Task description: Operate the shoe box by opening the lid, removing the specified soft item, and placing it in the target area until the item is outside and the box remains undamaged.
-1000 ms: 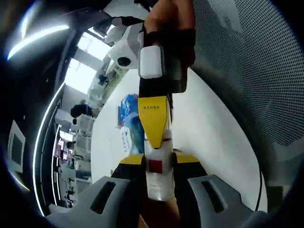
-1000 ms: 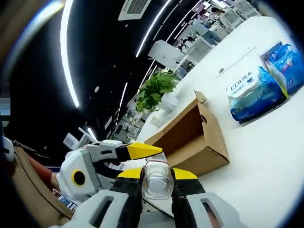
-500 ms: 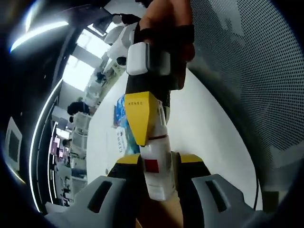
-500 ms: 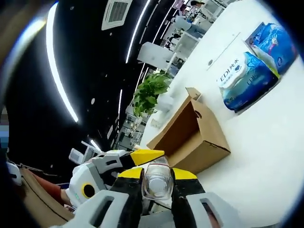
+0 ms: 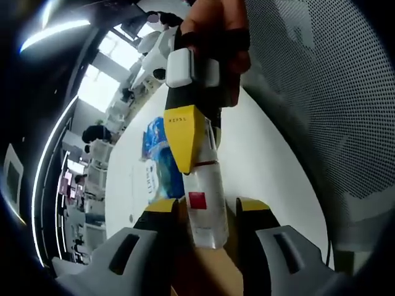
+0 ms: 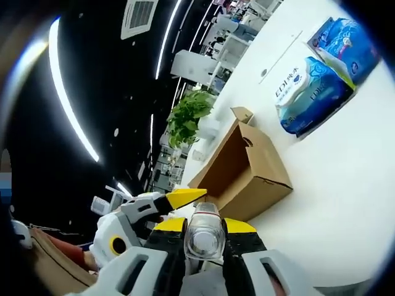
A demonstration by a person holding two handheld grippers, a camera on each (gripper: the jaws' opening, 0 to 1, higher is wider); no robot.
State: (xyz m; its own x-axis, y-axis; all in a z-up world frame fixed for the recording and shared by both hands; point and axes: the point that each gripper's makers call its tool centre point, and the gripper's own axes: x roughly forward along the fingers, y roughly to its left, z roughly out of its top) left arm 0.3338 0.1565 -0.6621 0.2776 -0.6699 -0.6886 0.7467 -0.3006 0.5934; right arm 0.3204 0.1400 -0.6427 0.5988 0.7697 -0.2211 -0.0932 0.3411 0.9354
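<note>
The white worktop (image 6: 345,185) spreads across my right gripper view, and it also shows in the left gripper view beside a grey perforated panel (image 5: 321,92). On it sits the brown cardboard shoe box (image 6: 247,169), open, its flap standing up and its inside facing me. A green plant (image 6: 188,114) stands just behind the box. Two blue tissue packs (image 6: 311,92) lie side by side, well apart from the box; in the left gripper view I see them against the worktop too.

The right gripper (image 6: 203,225) has its fingers closed on the white item (image 6: 202,234), which sits off the worktop and outside the box, away from it. The left gripper (image 6: 182,198) comes in beside it, its yellow tip just next to the item.

In the left gripper view a hand (image 5: 216,28) holds the right gripper, which points down at me. My left gripper's fingers flank the item, which carries a red square, but I cannot tell whether they press on it.
</note>
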